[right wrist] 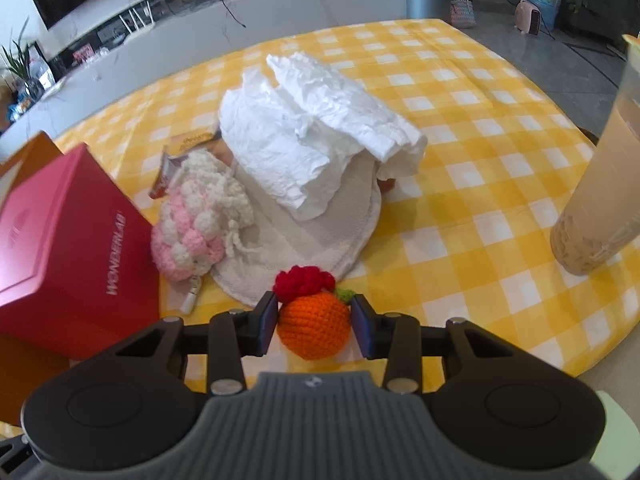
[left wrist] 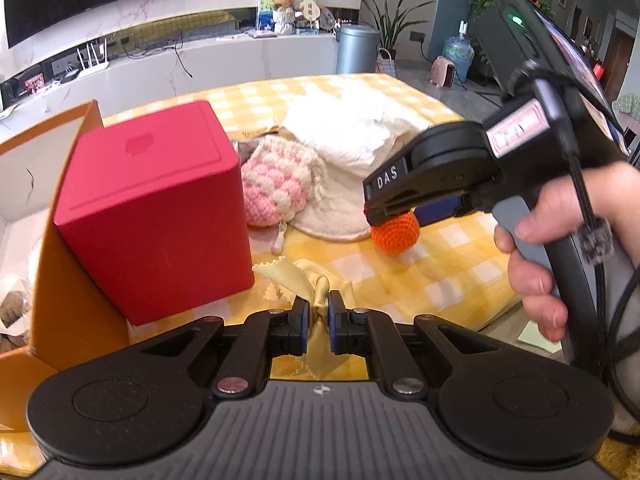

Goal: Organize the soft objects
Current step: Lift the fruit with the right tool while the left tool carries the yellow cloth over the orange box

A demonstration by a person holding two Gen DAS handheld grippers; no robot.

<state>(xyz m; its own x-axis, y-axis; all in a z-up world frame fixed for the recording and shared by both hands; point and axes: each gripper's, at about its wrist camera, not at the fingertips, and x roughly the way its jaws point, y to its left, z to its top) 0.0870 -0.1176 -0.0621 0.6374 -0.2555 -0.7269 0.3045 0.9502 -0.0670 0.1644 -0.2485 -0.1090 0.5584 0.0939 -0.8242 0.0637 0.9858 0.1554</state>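
While the left tool [left wrist: 318, 320] pinches thin yellow cloth [left wrist: 304, 280], the right tool [right wrist: 316, 322] clasps a round crocheted orange [right wrist: 314, 326].

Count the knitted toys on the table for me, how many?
2. The orange ball sits between the right gripper's pads; the pink pouch lies beside the red box. The white cloths may hide more.

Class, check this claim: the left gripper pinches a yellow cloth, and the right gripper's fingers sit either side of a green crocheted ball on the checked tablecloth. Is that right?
Not quite. The crocheted ball is orange, not green, as the right wrist view shows. The rest holds: the left gripper pinches the yellow cloth, and the right gripper brackets the ball on the checked tablecloth.
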